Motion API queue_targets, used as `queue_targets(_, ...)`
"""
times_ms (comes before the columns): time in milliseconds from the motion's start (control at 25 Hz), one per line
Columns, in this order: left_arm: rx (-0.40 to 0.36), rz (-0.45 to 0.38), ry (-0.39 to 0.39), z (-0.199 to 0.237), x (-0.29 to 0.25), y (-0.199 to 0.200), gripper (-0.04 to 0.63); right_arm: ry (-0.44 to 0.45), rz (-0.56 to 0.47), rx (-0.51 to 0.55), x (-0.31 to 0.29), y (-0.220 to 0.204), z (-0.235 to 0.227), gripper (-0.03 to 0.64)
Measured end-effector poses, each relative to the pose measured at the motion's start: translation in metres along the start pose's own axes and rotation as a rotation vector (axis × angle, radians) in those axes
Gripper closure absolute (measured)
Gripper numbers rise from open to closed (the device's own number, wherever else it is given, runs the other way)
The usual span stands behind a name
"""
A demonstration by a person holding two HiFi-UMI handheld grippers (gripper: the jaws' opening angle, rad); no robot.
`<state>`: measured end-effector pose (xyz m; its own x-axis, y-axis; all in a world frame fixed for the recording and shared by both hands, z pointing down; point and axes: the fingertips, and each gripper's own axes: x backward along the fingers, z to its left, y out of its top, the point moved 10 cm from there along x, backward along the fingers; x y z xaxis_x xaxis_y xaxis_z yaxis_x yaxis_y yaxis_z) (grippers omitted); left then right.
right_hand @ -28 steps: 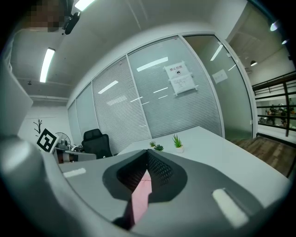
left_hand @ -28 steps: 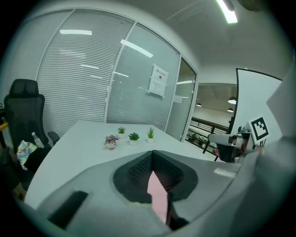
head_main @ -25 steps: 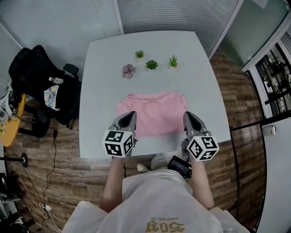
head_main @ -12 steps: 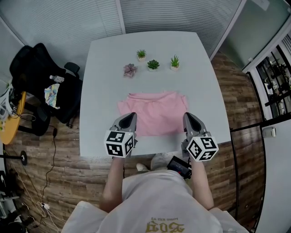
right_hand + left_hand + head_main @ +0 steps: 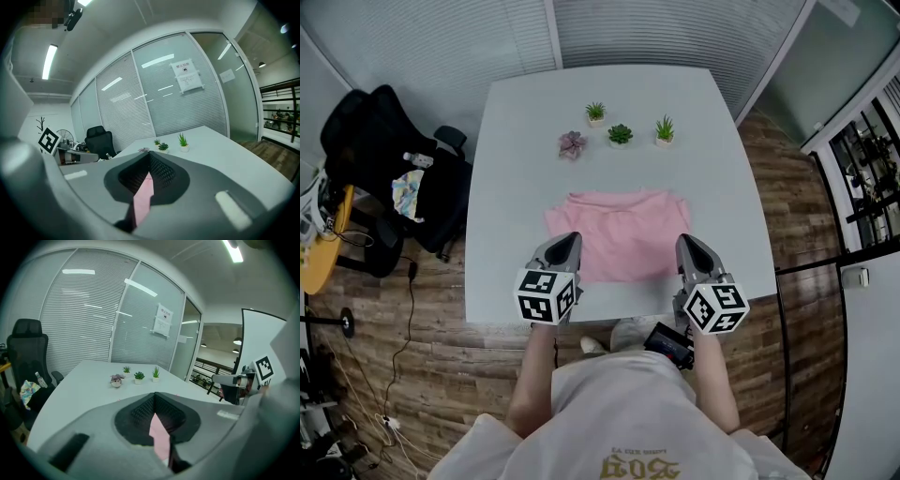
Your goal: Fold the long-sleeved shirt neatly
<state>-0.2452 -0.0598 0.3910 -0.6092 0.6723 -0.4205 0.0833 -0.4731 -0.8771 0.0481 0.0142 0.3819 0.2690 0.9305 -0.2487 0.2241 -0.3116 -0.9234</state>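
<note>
The pink long-sleeved shirt [image 5: 623, 234] lies flat on the white table [image 5: 516, 169] as a compact rectangle near the front edge. My left gripper [image 5: 570, 238] hovers over its near left corner, and my right gripper [image 5: 684, 242] over its near right corner. Both are shut, and I see no cloth lifted by either. In the left gripper view the closed jaws [image 5: 153, 399] leave a slit that shows a sliver of the shirt [image 5: 159, 432]. The right gripper view shows the same: closed jaws [image 5: 149, 157] and a pink strip of shirt [image 5: 143, 197] below them.
Three small green potted plants [image 5: 620, 134] and a purple succulent [image 5: 572, 143] stand in a row at the far side of the table. A black office chair [image 5: 384, 178] with things on it is to the left. Glass walls with blinds close the back.
</note>
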Motion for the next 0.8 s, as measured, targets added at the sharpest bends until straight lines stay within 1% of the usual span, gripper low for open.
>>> queue_targets(560,0.004,0.009,-0.012,0.0023,-0.0071,-0.0027,0.587,-0.005,0.000,-0.006,-0.0015,-0.0026,-0.0048,0.606)
queue_targets(800,0.010,0.008,-0.009,0.0060,-0.0065,0.0018,0.588,-0.001,0.003,-0.006,-0.0046,0.0006,-0.0024,0.606)
